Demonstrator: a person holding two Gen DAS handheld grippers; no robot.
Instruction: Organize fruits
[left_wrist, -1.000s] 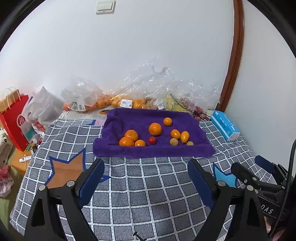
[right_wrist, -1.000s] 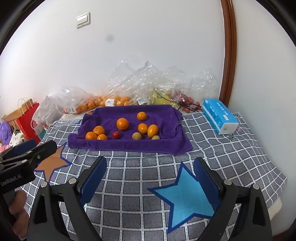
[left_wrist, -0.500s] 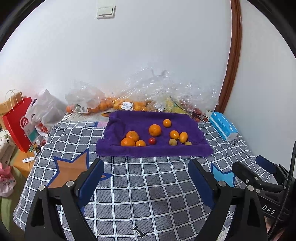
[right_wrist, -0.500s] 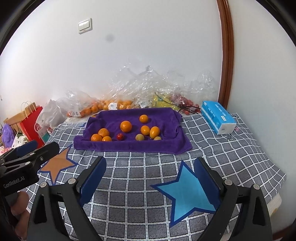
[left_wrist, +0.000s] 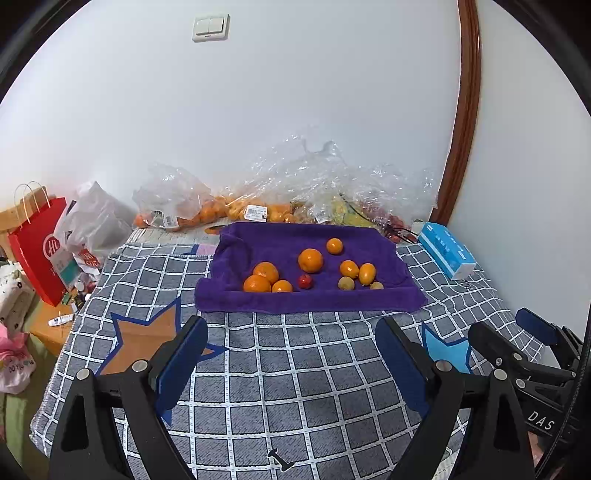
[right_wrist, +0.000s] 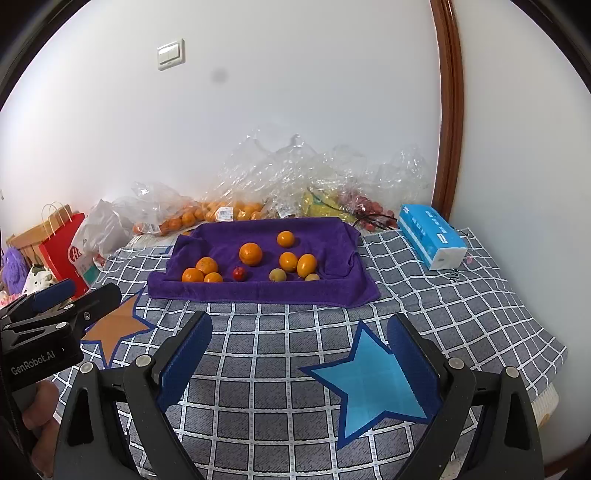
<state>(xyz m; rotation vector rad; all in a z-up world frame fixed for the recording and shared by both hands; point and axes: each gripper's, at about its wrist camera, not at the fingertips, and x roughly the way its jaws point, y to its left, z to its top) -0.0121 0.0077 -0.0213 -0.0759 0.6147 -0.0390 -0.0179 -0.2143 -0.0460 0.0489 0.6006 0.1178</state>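
While both grippers hang over the checked grey blanket (left_wrist: 295, 369), nothing is held.
Landmark: purple terry towel (left_wrist: 288, 236), spread on the blanket.
Fruits: round orange mandarins (left_wrist: 310, 260), one small red fruit (left_wrist: 305, 281) and small yellow fruits (left_wrist: 346, 283), all on the towel.
Left gripper (left_wrist: 291, 354): jaws wide open, empty, near the towel's front edge.
Right gripper (right_wrist: 299, 354): jaws wide open, empty, also before the towel.
Blue tissue pack (right_wrist: 430, 236): right of the towel.
Clear plastic bags (left_wrist: 314, 177): behind the towel.

A blue tissue pack (right_wrist: 431, 236) and red paper bag (left_wrist: 37, 247) flank the checked blanket (right_wrist: 277, 387).
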